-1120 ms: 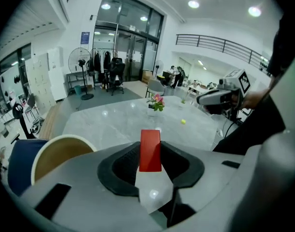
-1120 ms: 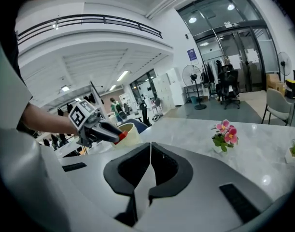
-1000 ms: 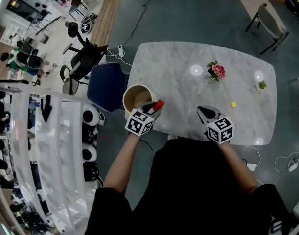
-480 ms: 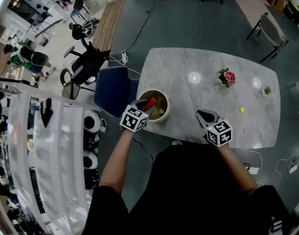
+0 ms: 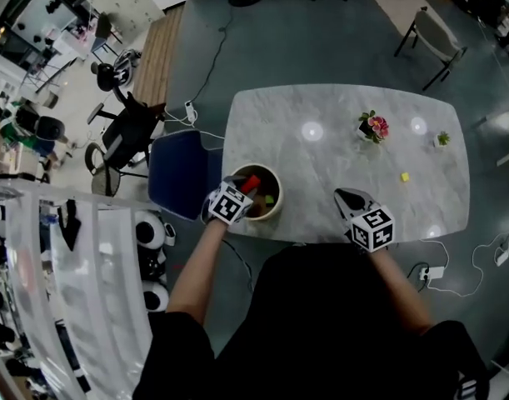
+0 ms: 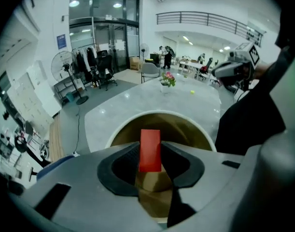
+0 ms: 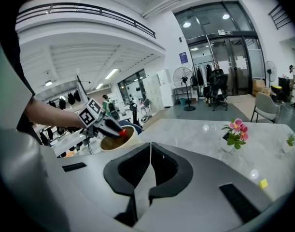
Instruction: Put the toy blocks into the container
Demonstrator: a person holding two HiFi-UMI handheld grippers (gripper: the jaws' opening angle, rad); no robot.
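Note:
My left gripper [image 5: 245, 188] is shut on a red block [image 5: 252, 182], holding it over the mouth of the round tan container [image 5: 273, 209] at the table's near left edge. In the left gripper view the red block [image 6: 150, 150] stands upright between the jaws with the container [image 6: 193, 128] right below. Coloured blocks lie inside the container. A small yellow block [image 5: 404, 177] lies on the table at the right, also seen as the yellow block [image 7: 263, 183]. My right gripper [image 5: 347, 196] rests shut and empty near the table's front edge. The right gripper view shows the left gripper [image 7: 113, 126] over the container [image 7: 130, 139].
A marble table [image 5: 321, 157] carries a small flower pot [image 5: 371, 127] and a tiny green plant [image 5: 441, 139] at the far right. A blue chair [image 5: 177, 173] stands at the table's left end. Another chair [image 5: 429, 36] stands beyond it.
The left gripper with the red block has moved from beside the container's rim to over its mouth. The right gripper has stayed in place.

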